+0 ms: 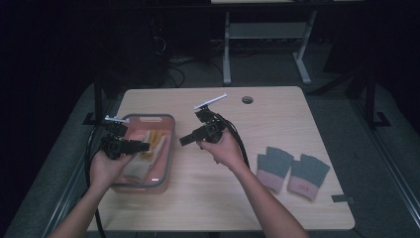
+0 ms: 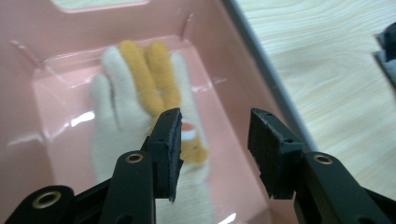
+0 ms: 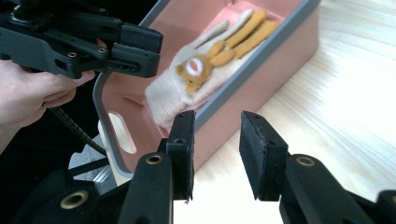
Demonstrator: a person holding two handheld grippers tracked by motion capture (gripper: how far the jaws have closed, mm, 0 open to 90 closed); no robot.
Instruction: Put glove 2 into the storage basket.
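A pink bin with a grey rim (image 1: 148, 116) stands at the table's left. In it lies a cream glove with orange fingers (image 1: 148, 148), flat on the bottom (image 2: 121, 116), an orange patch on its back (image 3: 205, 70). My left gripper (image 1: 141, 147) hovers above the glove, open, with nothing between its jaws (image 2: 215, 140). My right gripper (image 1: 185, 140) hangs just right of the bin over bare table, its jaws turned toward the bin's wall (image 3: 261, 51); it is open and empty (image 3: 217, 144). The right gripper view also catches the left gripper (image 3: 140, 49) over the bin.
Two grey fingerless gloves with pink cuffs (image 1: 273, 167) (image 1: 307, 176) lie side by side at the table's right. A round cable hole (image 1: 247, 99) sits near the far edge. Bare wood (image 1: 208, 193) stretches between bin and gloves.
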